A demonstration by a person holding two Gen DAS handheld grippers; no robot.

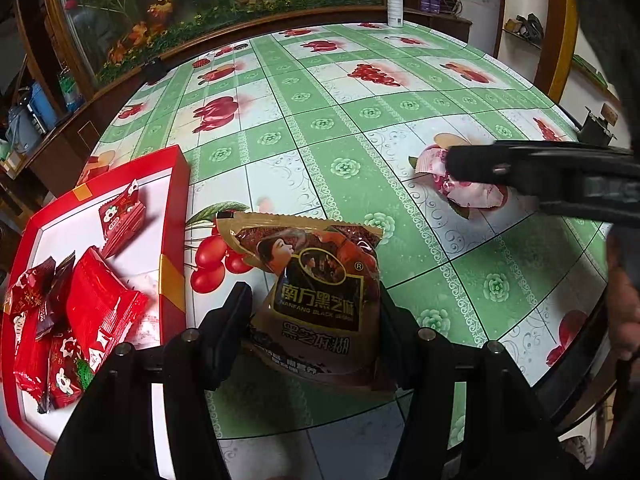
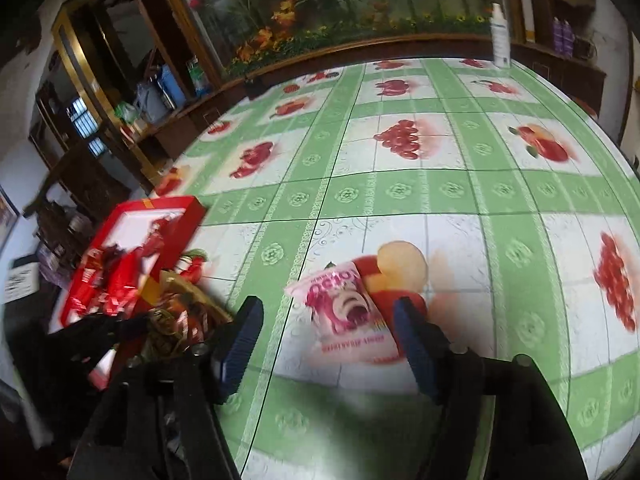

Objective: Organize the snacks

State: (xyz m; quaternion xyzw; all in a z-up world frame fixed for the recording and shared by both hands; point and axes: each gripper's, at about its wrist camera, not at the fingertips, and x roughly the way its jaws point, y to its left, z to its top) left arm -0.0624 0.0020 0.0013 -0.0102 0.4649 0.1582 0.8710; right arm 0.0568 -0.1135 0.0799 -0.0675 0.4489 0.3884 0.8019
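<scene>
Snacks: brown sesame-paste packet [image 1: 320, 292] was gripped across its sides in the left gripper [image 1: 316, 320] jaws, just right of the red box [image 1: 176, 200] holding red wrapped snacks [image 1: 100, 312]. Pink snack packet [image 2: 344, 312] lay flat on the worktop [image 2: 400, 192], between the right gripper [image 2: 328, 320] jaws, which stood apart and not pressing it. White bottle [image 1: 395, 0] at far edge.

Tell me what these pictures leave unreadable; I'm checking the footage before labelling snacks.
- Pink packet, left wrist view: partly hidden by the right gripper.
- Brown sesame bag, right wrist view: blurred, mostly covered by the left gripper.
- Red tray, left wrist view: cut off at the edge.
</scene>
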